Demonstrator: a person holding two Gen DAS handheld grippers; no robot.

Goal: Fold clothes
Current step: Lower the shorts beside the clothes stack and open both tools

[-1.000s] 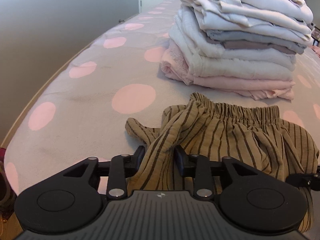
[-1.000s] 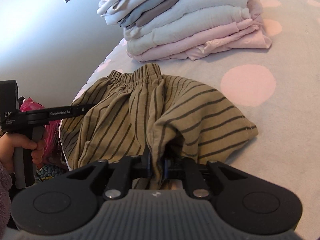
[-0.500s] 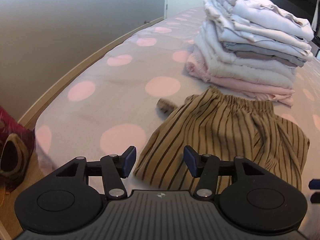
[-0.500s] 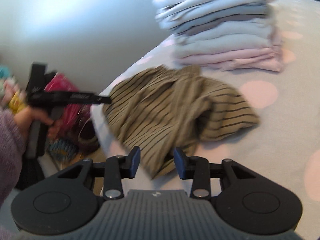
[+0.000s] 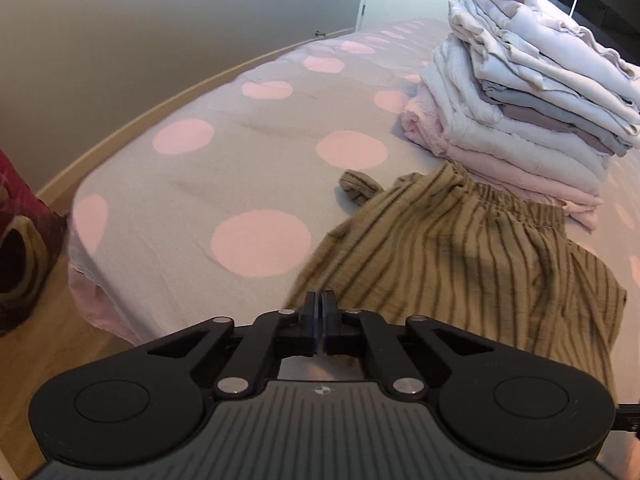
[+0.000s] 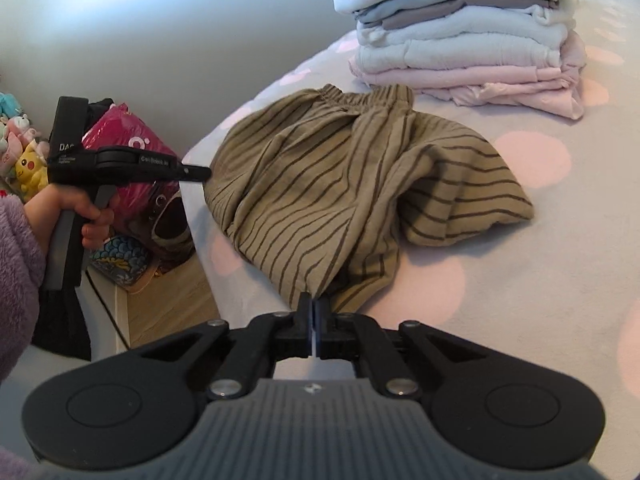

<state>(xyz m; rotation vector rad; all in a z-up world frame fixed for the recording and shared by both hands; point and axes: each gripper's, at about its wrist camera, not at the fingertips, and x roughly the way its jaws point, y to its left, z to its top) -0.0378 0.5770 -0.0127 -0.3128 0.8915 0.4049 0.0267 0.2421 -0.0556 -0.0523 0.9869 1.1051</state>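
Observation:
Olive shorts with dark stripes point(image 5: 460, 260) lie crumpled on the polka-dot bed, elastic waistband toward the folded stack. My left gripper point(image 5: 319, 300) is shut, its tips at the near left hem, and the cloth runs right up to them. From the right wrist the shorts point(image 6: 320, 184) taper to a point at my right gripper point(image 6: 313, 304), which is shut on the near hem. The left gripper point(image 6: 202, 172) shows there too, held by a hand point(image 6: 76, 212), with its tip against the shorts' left edge.
A tall stack of folded pale clothes point(image 5: 520, 100) point(image 6: 460, 40) stands just behind the shorts. The bed point(image 5: 200, 200) ends close on the left, with wooden floor below. A red bag point(image 6: 132, 148) and plush toys point(image 6: 24, 152) sit beside the bed.
Both grippers let go of a bunched part of the shorts, opened, drew back toward the near hem and shut again. The shorts now lie more spread out.

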